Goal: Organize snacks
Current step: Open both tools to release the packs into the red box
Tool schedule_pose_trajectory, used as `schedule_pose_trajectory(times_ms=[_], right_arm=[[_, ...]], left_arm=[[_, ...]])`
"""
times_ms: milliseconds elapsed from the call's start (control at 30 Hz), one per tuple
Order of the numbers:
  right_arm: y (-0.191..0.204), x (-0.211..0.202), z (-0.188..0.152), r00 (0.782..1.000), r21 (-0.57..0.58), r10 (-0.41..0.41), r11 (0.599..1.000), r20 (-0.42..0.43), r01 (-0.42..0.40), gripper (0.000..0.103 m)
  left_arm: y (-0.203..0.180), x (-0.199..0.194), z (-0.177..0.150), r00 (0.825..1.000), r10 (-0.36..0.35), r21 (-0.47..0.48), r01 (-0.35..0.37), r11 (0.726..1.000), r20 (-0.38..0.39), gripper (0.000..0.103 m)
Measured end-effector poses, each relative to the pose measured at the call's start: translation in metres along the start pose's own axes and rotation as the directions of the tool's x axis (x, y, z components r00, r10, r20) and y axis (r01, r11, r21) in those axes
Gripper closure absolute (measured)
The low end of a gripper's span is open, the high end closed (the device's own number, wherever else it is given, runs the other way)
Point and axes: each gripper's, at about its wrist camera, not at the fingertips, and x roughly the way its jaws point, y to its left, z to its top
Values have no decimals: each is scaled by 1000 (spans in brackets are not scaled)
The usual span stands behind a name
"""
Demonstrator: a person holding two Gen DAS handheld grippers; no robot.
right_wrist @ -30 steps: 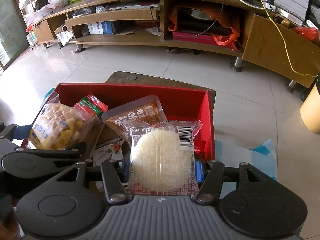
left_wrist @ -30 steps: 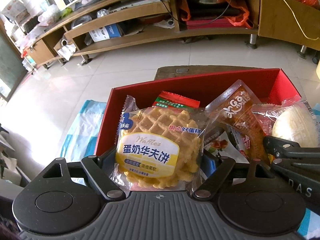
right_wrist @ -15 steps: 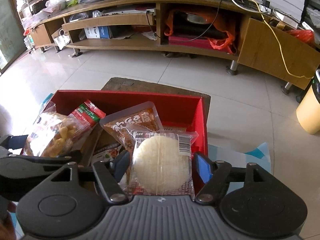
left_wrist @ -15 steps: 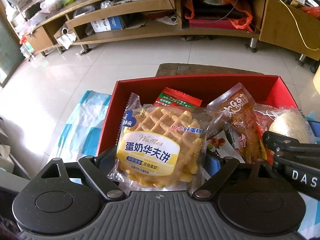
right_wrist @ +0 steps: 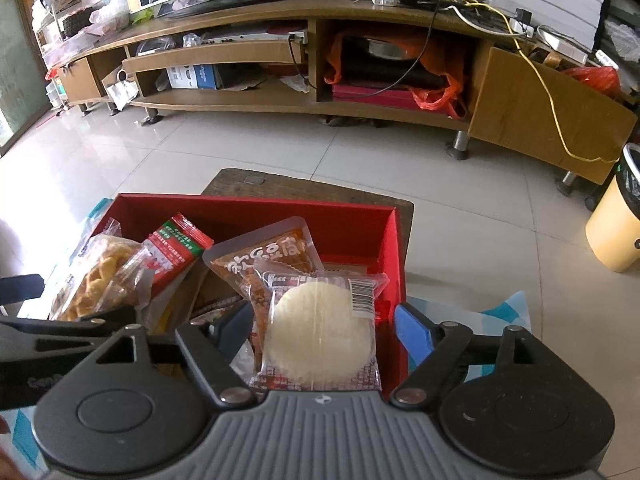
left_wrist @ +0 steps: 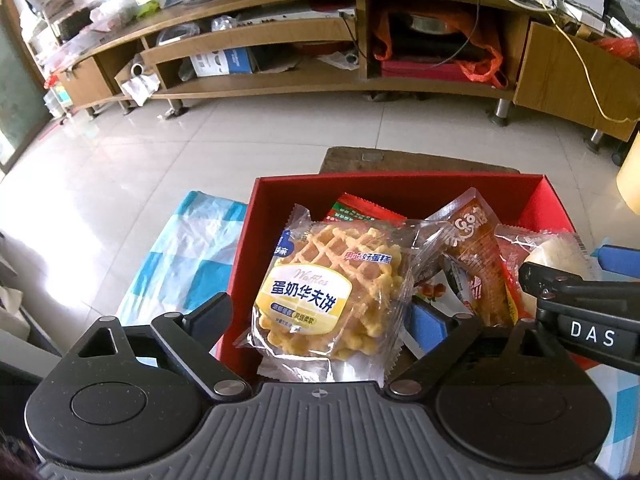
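A red box (left_wrist: 400, 192) (right_wrist: 256, 212) holds several snack packets. The waffle packet (left_wrist: 328, 292) (right_wrist: 96, 280) lies at its left end, between the jaws of my left gripper (left_wrist: 320, 316). Those jaws are opening and the pads stand clear of the wrapper. At the box's right end a white round cake packet (right_wrist: 320, 328) (left_wrist: 560, 256) lies between the jaws of my right gripper (right_wrist: 324, 326), which are also opening and do not press on it. An orange-brown packet (right_wrist: 268, 260) (left_wrist: 476, 248) and a red-green packet (right_wrist: 176, 248) (left_wrist: 360, 212) lean behind them.
The box rests on a blue-and-white checked sheet (left_wrist: 192, 252) over a low wooden table (right_wrist: 312, 188). Tiled floor (left_wrist: 200, 140) surrounds it. A long wooden TV stand (right_wrist: 280, 92) runs along the back. A yellow bin (right_wrist: 616, 224) stands at the right.
Both grippers' jaws have spread and let go of their packets: the waffle on the left, the white cake on the right. The left gripper has risen a little and the box looks farther below.
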Motion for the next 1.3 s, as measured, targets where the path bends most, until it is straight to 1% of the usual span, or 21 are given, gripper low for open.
schedule_pose_trajectory(times_ms=[167,267,433,500,600,633,700,800,833,867,933,1000,1100,1300], right_arm=[[-5,-4,2,1000,15,1,1000,13,-1,27],[-8,-3,1,999,38,28,999,15,-29,24],[-14,1,2,998,79,48,996,26,-50,22],[-14,1,3,998,89,54,994,34,-57,20],[-14,-1,4,996,100,71,992,46,-75,20],[-14,-3,4,995,109,83,990,51,-88,20],[-18,-6,6,989,142,132,980,62,-139,20],[-22,-15,8,973,166,201,962,113,-218,20],[-21,-18,10,972,167,197,962,126,-217,20],[-21,-22,11,975,165,175,966,137,-197,19],[-19,-26,13,978,150,154,973,139,-175,19],[-19,-29,11,981,143,141,977,131,-160,19],[-15,-35,9,989,129,97,985,112,-111,19],[-1,-56,0,995,59,22,998,94,-28,19]], left_arm=[[2,-6,1,1000,-12,-10,12,1000,15,7],[2,-6,2,998,-66,-20,67,998,10,7],[2,-5,5,998,-60,-30,61,998,18,5],[6,-5,6,999,-51,-48,52,998,20,5],[12,-6,8,998,-57,-67,58,996,20,5],[14,-8,8,998,-53,-76,54,996,24,5],[17,-10,10,998,-57,-82,60,995,28,5],[19,-14,10,998,-62,-89,65,994,33,5],[19,-15,10,997,-61,-87,64,994,36,5],[18,-16,9,997,-60,-83,63,995,39,5],[17,-18,7,998,-58,-77,61,995,40,5],[17,-19,5,998,-59,-78,62,995,36,5],[18,-24,0,997,-66,-81,68,994,32,5],[23,-38,-15,998,-41,-77,44,996,37,3]])
